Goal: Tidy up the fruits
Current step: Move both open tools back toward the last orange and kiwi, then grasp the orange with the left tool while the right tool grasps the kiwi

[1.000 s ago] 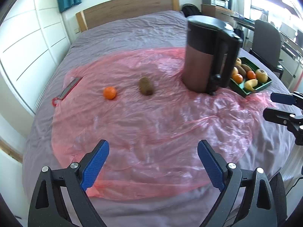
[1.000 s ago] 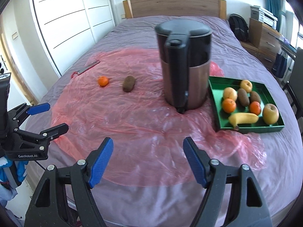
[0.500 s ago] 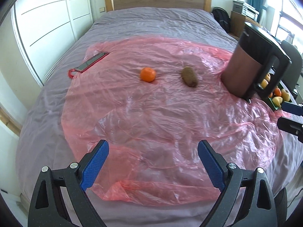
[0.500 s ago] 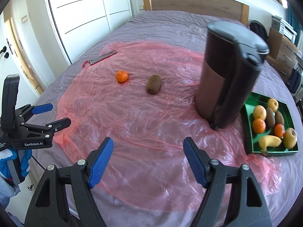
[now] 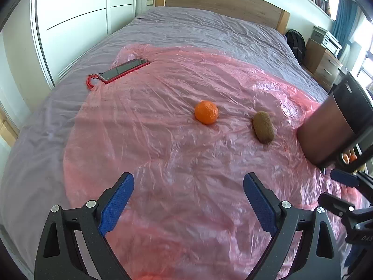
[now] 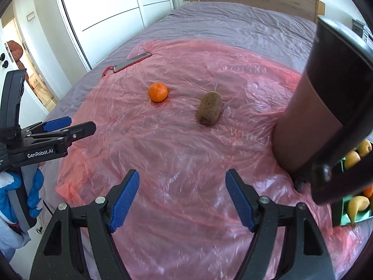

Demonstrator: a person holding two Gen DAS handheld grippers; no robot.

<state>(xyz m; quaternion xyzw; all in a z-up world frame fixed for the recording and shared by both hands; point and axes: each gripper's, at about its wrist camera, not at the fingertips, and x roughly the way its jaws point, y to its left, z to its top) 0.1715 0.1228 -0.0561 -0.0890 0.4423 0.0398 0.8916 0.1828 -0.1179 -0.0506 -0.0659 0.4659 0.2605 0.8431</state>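
Fruits, a banana (image 6: 355,206) among them, fill the green tray (image 6: 342,212); both grippers' jaws gape, holding nothing

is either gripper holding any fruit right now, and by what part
Nothing is held. The left gripper and right gripper are both open and empty; the orange and kiwi lie loose on the pink sheet.

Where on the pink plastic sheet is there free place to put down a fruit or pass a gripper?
Free: the sheet between the open left gripper and the round orange mandarin, and between the mandarin and the red-cased phone. Crowded: the brown kiwi lies near the tall black-and-copper kettle, which hides the green tray.
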